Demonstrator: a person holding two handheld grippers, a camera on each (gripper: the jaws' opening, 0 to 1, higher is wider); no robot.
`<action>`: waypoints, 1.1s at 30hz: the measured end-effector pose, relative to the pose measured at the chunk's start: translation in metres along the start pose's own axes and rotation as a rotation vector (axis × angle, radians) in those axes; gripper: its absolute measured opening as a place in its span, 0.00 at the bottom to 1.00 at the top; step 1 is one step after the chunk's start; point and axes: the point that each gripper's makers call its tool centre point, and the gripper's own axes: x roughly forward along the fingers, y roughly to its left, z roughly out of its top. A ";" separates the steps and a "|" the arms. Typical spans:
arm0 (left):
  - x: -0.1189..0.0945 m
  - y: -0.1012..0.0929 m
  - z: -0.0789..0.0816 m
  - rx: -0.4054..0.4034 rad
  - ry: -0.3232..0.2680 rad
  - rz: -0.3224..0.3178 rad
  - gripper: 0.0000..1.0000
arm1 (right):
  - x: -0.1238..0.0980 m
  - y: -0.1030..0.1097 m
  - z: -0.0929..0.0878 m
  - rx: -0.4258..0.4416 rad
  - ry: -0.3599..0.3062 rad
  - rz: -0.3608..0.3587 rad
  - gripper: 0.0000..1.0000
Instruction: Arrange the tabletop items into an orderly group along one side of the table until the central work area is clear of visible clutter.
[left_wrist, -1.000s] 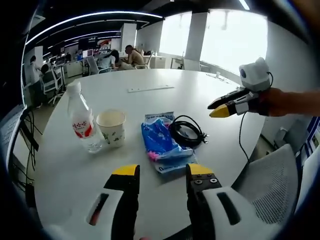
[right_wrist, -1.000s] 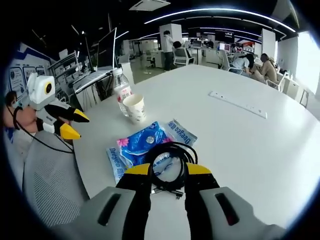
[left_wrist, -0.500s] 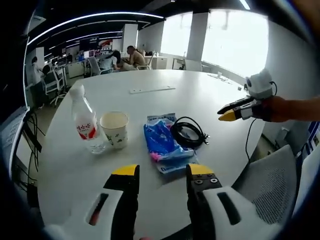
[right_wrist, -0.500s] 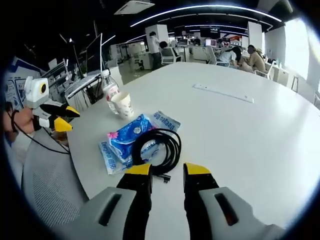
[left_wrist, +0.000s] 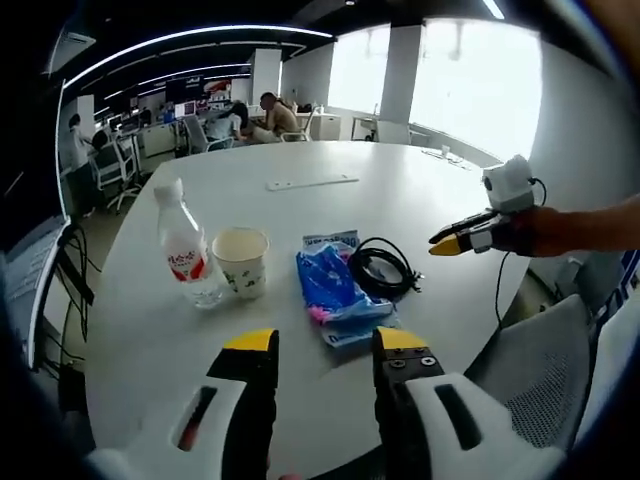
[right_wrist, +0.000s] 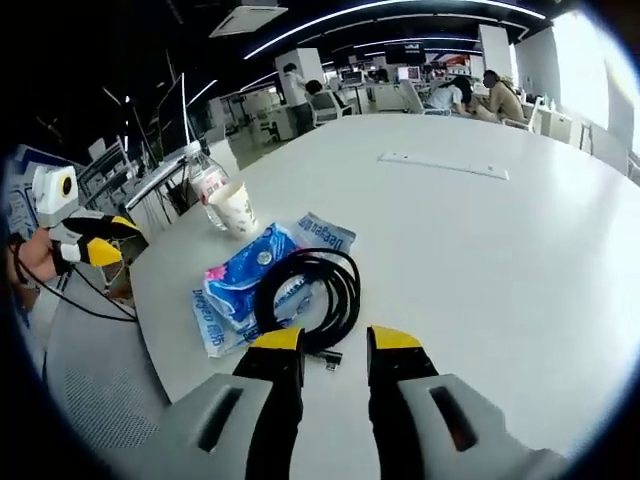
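I have the big round white table (left_wrist: 400, 190) in front of me, with four things grouped near its close edge. Largest of them is the blue plastic packet (left_wrist: 335, 292), lying flat; in the right gripper view it sits just left of the cable (right_wrist: 232, 290). The black coiled cable (left_wrist: 382, 269) lies touching the packet's edge, partly over it (right_wrist: 312, 287). The clear water bottle (left_wrist: 188, 247) with a red label stands upright, and just beside it stands the paper cup (left_wrist: 243, 261), between bottle and packet. A flat white strip (left_wrist: 307, 183) lies well apart, toward the table's middle.

My left gripper (left_wrist: 312, 342) hangs near the table edge, fingers parted and holding nothing. My right gripper (right_wrist: 328, 340) hovers just short of the cable, fingers likewise apart and empty.
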 end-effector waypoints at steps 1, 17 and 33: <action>-0.001 0.001 0.000 0.000 0.000 0.004 0.37 | 0.003 0.000 0.000 0.004 0.002 0.001 0.23; -0.006 0.011 0.003 -0.016 0.001 0.042 0.37 | 0.031 -0.008 0.006 0.032 0.022 0.015 0.24; -0.005 0.019 0.008 -0.020 -0.002 0.060 0.37 | 0.054 -0.009 0.005 0.024 0.071 0.046 0.27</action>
